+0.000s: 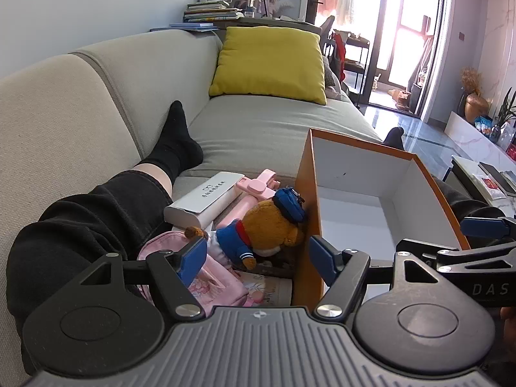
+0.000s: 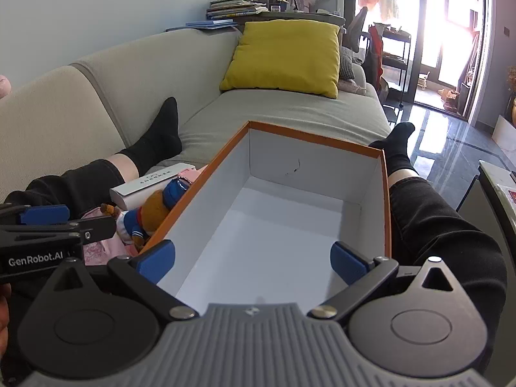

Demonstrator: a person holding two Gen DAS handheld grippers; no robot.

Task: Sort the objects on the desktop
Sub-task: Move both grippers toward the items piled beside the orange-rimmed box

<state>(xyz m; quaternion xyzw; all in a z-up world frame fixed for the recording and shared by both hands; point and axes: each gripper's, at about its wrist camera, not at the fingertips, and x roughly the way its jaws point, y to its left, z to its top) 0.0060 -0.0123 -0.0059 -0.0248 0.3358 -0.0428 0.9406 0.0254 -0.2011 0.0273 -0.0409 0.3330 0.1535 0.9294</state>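
A person sat on a grey fabric sofa (image 1: 106, 74) with both legs in black trousers stretched out, black socks on the feet. Between the legs lay a rectangular cardboard box, orange outside and white inside (image 2: 386, 200), its open top facing up and its white floor bare apart from a small dark mark on the far wall.

The left gripper (image 1: 258, 258) hung over the pile beside the box's left wall, its blue-padded jaws spread wide with nothing pressed between them; one pad sat above the pile and the other just at the box's orange edge. The right gripper (image 2: 252, 262) hovered over the near end of the box, jaws fully apart and holding nothing.

The pile lay on the sofa seat, between the left leg and the box. A brown plush bear in a blue sailor jacket and blue cap (image 1: 262, 225) lay on its side against the box's outer wall. Behind it rested a white oblong case with small printed lettering (image 1: 203, 200) and a pink plastic stick-like gadget (image 1: 258, 188), which may have been a folding holder, though the view was too cramped to tell. Under the bear sat a pink printed fabric pouch (image 1: 213, 277).

A yellow square cushion (image 2: 285, 56) leaned at the sofa's far end.
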